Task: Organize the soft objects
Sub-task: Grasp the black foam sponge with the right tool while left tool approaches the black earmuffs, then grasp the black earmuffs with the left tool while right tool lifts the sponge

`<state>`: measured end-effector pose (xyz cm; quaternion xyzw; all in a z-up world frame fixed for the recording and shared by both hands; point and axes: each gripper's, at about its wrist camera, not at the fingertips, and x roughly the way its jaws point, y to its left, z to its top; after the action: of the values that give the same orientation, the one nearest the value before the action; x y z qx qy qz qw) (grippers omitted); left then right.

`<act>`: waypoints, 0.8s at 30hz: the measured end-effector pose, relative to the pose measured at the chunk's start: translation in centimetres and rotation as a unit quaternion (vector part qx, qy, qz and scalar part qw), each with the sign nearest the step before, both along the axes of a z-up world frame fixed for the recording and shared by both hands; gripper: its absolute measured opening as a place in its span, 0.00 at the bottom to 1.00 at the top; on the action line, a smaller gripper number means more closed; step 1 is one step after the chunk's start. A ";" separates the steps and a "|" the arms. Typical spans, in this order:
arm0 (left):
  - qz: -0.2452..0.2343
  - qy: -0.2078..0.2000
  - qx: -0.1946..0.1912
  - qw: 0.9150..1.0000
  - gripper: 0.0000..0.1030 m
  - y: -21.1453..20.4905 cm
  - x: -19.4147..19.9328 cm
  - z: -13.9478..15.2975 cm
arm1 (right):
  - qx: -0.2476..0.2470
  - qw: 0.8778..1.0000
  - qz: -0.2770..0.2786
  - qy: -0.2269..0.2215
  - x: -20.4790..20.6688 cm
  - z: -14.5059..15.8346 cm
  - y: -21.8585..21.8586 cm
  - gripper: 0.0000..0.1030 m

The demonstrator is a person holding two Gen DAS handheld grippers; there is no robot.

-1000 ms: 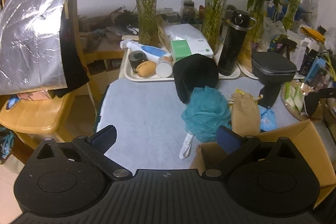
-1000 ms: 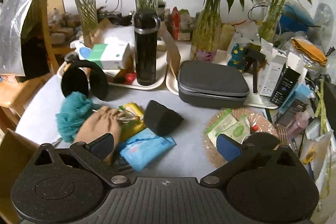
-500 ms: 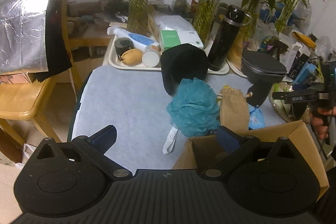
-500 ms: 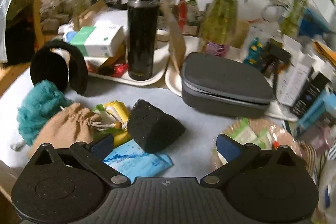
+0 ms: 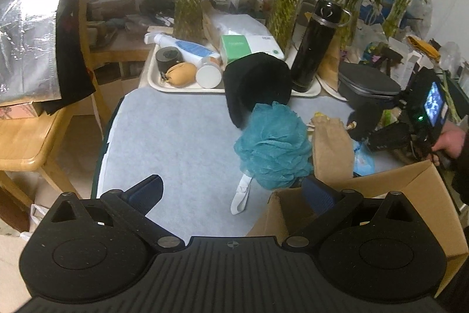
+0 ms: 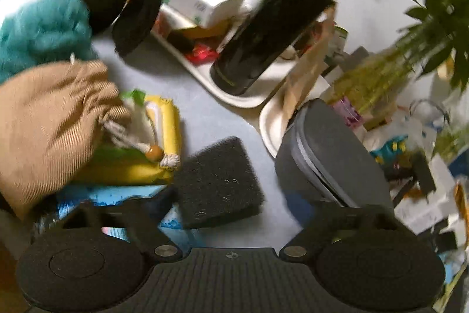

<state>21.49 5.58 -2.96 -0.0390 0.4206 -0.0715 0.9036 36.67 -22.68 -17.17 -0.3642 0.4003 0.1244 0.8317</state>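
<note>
Cluttered tabletop [image 6: 222, 119]: the dark sponge [image 6: 217, 181] lies between the right gripper [image 6: 231, 204] fingers, which are closing but not yet pressing. Centre it, squeeze gently. Left gripper [image 5: 231, 189] is wide, empty, above the cardboard box [image 5: 410, 184].

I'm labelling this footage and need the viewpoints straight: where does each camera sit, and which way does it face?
Left wrist: on the left gripper, angled down over the table and cardboard box; its open fingers show, plus the person's hand.
Right wrist: on the right gripper, rolled and tilted, close above the black sponge; its closing fingers straddle it without pressing.
Both show the teal loofah, tan pouch and black flask.
</note>
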 end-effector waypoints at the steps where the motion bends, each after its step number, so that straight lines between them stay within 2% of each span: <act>1: -0.003 -0.001 0.000 1.000 1.00 0.0 0.2 0.0 | -0.005 1.000 0.005 -0.003 -0.3 0.0 0.1 0.57; 5: -0.013 -0.018 0.002 1.000 1.00 -0.1 0.7 0.6 | 0.014 1.000 0.000 -0.028 -1.3 1.5 -0.1 0.54; 12: -0.026 -0.060 -0.015 0.998 1.00 -0.3 2.4 2.3 | 0.095 0.992 -0.039 -0.077 -3.9 6.4 -2.1 0.53; 19: -0.051 -0.078 0.008 0.996 1.00 -1.5 5.3 2.3 | 0.193 0.973 -0.074 -0.107 -7.7 11.5 -4.0 0.53; 21: -0.066 -0.087 0.008 0.994 1.00 -1.9 6.0 2.1 | 0.228 0.964 -0.086 -0.103 -8.4 12.6 -4.6 0.53; 23: -0.075 -0.094 0.024 0.992 1.00 -2.6 6.9 1.7 | 0.260 0.956 -0.097 -0.097 -9.1 13.3 -5.1 0.53; 24: -0.077 -0.096 0.033 0.992 0.96 -2.9 7.4 1.5 | 0.273 0.952 -0.101 -0.093 -9.4 13.5 -5.3 0.53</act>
<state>28.91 2.63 -1.45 0.0308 0.3357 -0.1303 0.9324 27.24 -27.95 -3.66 -0.0905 0.3063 0.1097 0.9412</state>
